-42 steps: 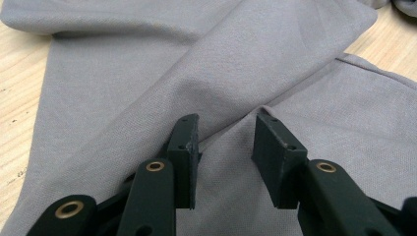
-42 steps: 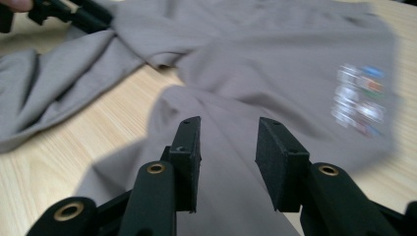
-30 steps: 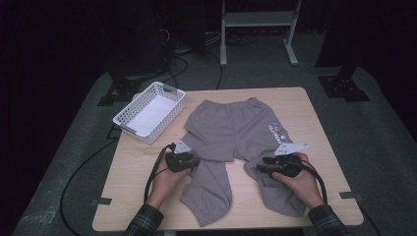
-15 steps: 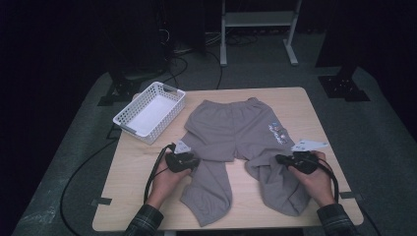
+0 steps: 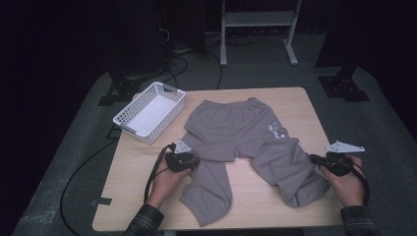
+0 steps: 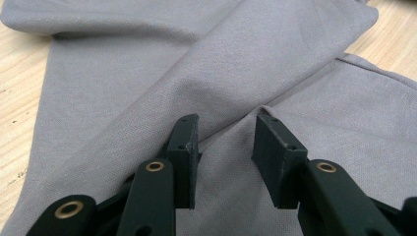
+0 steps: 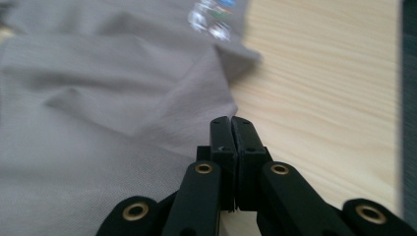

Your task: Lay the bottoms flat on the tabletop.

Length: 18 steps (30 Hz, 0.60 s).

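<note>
High view: I see grey sweatpants [image 5: 241,135] spread flat mid-bench [image 5: 147,206], waistband at the far edge, legs running toward me, long axis far-to-near. My left claw [image 5: 193,161] stands partly open over the left leg's fabric. A small blue-white print sits by the right hip, unreadable. My right claw [image 5: 313,158] has just pinched shut at the right leg's edge.
</note>
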Tool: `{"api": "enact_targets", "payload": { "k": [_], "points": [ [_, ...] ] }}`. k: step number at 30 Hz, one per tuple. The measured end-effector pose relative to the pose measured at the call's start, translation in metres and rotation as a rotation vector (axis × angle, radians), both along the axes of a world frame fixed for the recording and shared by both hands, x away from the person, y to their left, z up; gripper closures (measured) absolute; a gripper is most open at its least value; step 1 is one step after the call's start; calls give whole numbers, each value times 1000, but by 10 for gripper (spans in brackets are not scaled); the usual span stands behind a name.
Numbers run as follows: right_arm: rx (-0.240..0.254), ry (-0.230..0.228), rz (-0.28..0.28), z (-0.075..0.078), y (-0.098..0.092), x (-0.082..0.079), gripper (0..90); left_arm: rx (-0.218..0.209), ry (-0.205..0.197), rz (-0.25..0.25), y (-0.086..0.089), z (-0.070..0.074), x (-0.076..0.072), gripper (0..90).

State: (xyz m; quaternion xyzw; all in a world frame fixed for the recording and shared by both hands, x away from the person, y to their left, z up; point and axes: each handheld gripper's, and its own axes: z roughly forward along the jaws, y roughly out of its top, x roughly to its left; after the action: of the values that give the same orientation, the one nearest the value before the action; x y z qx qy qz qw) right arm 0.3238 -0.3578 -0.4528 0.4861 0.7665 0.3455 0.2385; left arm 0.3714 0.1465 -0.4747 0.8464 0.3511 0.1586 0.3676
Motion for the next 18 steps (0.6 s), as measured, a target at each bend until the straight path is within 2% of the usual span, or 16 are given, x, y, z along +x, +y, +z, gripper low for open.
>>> {"api": "enact_targets", "payload": {
  "k": [4, 8, 9, 10, 13, 15, 17, 18],
  "points": [
    [-40, 25, -70, -5, -16, -2, 882, 2, -1, -1, 0, 0, 0, 614],
    [-48, 33, -126, -9, -28, -3, 879, 2, -1, -1, 0, 0, 0, 614],
    [-39, 28, -126, -9, -28, -3, 859, 2, 0, -1, 0, 0, 0, 614],
    [-33, 17, -127, -9, -28, -4, 797, 1, 0, -2, 0, 0, 0, 614],
    [-4, -28, -91, -2, -19, -5, 668, -1, 0, -1, 0, 0, 0, 614],
    [24, -60, -42, 4, -7, -5, 634, -2, 2, 1, 0, 0, 0, 612],
    [29, -82, -3, 8, 4, -5, 609, -8, 7, 3, 0, 0, 1, 605],
    [31, -87, 17, 10, 11, -5, 598, -18, 23, 8, 0, 1, 1, 594]
  ]
}}
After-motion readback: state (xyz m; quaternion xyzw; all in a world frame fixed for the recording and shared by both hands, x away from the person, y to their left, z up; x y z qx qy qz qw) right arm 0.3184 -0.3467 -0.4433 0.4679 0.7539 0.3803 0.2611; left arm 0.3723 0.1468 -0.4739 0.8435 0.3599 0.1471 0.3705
